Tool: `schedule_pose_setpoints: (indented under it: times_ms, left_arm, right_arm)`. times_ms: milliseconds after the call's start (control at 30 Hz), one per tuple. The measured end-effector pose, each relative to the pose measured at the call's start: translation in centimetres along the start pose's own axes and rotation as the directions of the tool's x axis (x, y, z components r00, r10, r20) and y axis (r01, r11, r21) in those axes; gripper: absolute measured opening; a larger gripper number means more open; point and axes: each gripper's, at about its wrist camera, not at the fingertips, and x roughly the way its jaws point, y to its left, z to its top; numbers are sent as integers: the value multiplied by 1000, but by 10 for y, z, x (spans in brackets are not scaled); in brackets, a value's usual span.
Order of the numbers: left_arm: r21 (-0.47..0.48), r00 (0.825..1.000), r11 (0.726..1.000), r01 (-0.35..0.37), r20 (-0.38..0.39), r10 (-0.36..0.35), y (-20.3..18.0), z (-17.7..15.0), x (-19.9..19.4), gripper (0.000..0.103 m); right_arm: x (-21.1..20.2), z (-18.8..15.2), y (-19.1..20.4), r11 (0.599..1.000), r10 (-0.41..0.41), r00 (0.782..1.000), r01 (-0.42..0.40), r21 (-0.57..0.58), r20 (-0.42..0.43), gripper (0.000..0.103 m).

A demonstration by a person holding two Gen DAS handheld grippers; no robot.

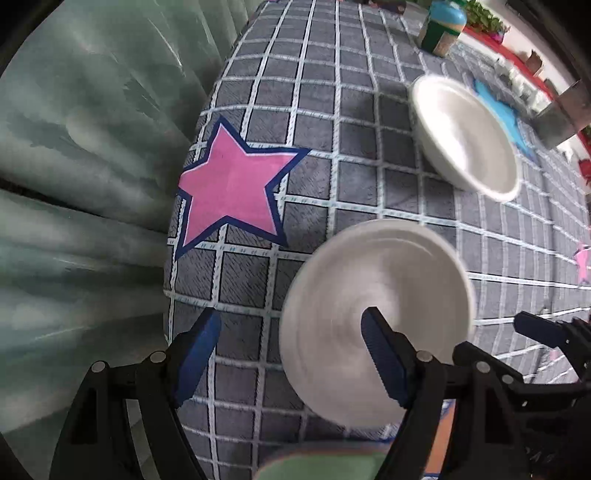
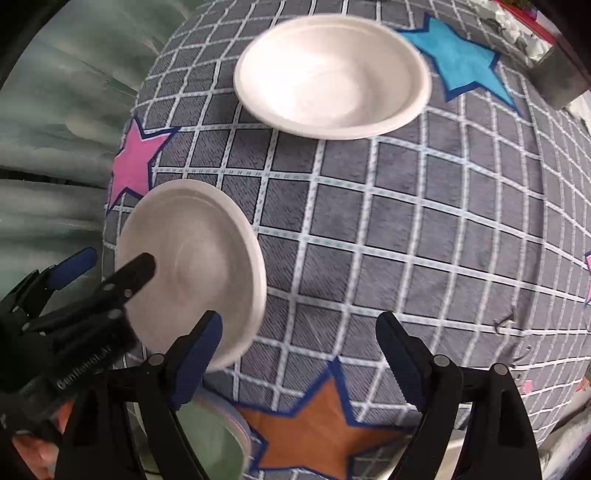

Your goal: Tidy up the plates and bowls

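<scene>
The table (image 2: 406, 229), under a grey checked cloth, carries one white bowl (image 2: 332, 74) toward its far edge and one white plate (image 2: 192, 266) near its left edge, tilted; a green stack (image 2: 210, 443) sits at the near edge. The left gripper (image 1: 291, 354) seems mid-grasp, jaws apart astride the plate's rim; next it must close. The right gripper (image 2: 299, 354) hangs spread, empty.

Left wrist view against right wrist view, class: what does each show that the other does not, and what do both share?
Only the left wrist view shows the bottle at the far edge. Only the right wrist view shows the orange star and the whole blue star. Both show the bowl, the plate, the pink star, the checked cloth and the open left tongs at the plate.
</scene>
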Motion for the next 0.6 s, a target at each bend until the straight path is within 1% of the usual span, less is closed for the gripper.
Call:
schedule_pose_setpoints:
  times_ms: [100,133,167,233,267,300,333,367,400,433,467,500,533,600]
  left_arm:
    - [-17,999,999,33,-37,-33,6,4,15,81]
    - [-20,998,999,45,-47,-46,7,5,19,80]
    - [-18,997,999,51,-56,-52,7,5,23,79]
    - [-11,996,998,54,-72,-55,6,6,29,73]
    - [-11,995,998,56,-81,-57,5,6,32,72]
    - [-12,994,998,59,-87,-60,5,6,34,68]
    - [-10,994,998,62,-88,-62,4,5,36,66]
    - [-4,995,998,60,-86,-60,3,6,36,65]
    - [5,995,998,59,-83,-58,1,6,37,62]
    - [10,995,998,59,-81,-58,-1,6,36,56]
    - [15,995,998,62,-81,-60,-3,7,36,53]
    - [18,995,998,65,-83,-63,-6,8,35,47]
    - [22,994,997,68,-86,-66,-11,9,35,44]
    - [35,994,998,61,-88,-57,-21,10,34,44]
  right_arm:
    - [11,3,1,1000,-5,1000,5,19,-13,86]
    - [13,4,1,1000,-11,1000,12,23,-13,83]
    - [18,6,4,1000,-15,1000,15,26,-13,71]
    - [26,10,7,999,-11,1000,12,42,-23,63]
    - [30,13,9,999,-4,1000,5,48,-28,63]
    - [35,15,11,999,4,1000,-2,49,-31,62]
    - [38,17,12,999,11,999,-9,47,-32,54]
    - [39,17,12,999,32,999,-30,45,-34,49]
    - [42,18,13,998,40,999,-38,42,-37,47]
    - [42,17,12,998,57,998,-55,36,-39,40]
    - [43,17,13,997,76,996,-75,35,-40,33]
    - [43,17,11,996,88,995,-86,35,-43,31]
    - [43,17,12,995,93,995,-91,35,-45,31]
    - [41,15,13,993,111,993,-109,33,-37,31]
